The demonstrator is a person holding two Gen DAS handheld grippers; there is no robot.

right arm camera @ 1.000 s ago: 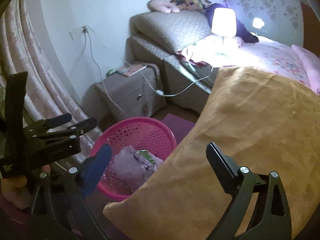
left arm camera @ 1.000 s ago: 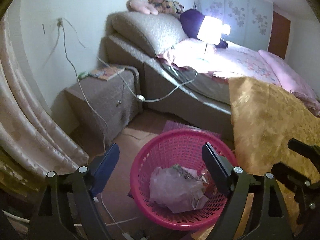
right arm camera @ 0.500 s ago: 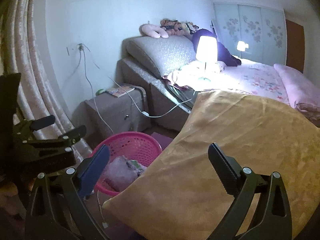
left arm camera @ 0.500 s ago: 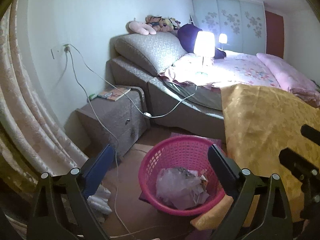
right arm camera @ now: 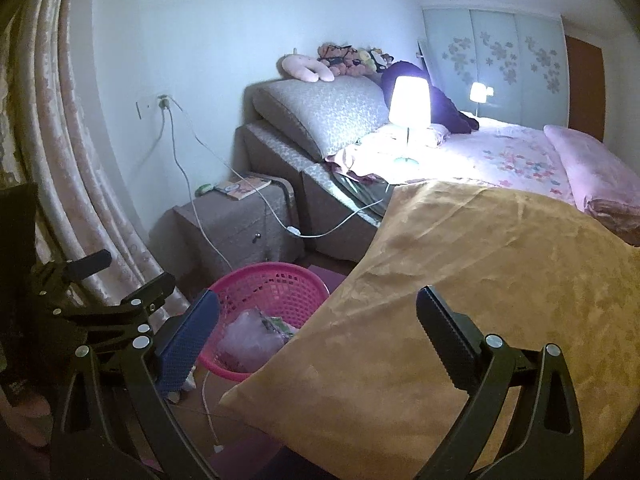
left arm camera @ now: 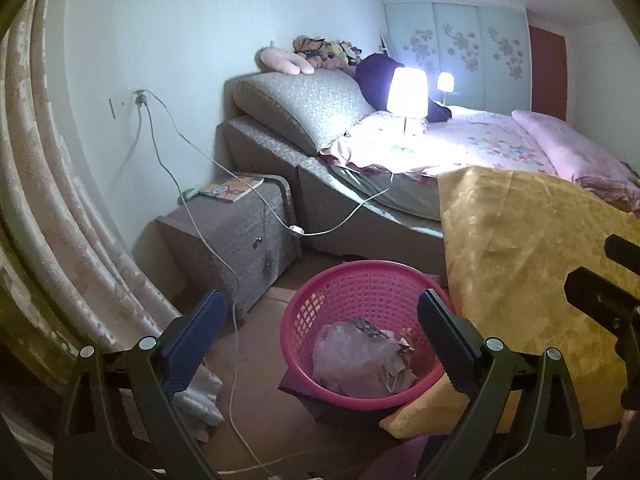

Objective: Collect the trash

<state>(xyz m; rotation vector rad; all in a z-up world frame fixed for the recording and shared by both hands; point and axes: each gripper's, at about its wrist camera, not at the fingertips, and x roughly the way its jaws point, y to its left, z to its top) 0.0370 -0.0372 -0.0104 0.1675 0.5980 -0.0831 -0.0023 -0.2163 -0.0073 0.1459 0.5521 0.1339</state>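
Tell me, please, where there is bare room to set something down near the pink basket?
Bare floor lies between the pink basket and the nightstand, crossed by a white cable. The basket's right side is crowded by the gold pillow; crumpled white trash lies by the curtain.

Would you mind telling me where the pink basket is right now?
The pink basket stands on the floor in the lower centre of the left wrist view, between the grey nightstand and the yellow bedspread, trash inside.
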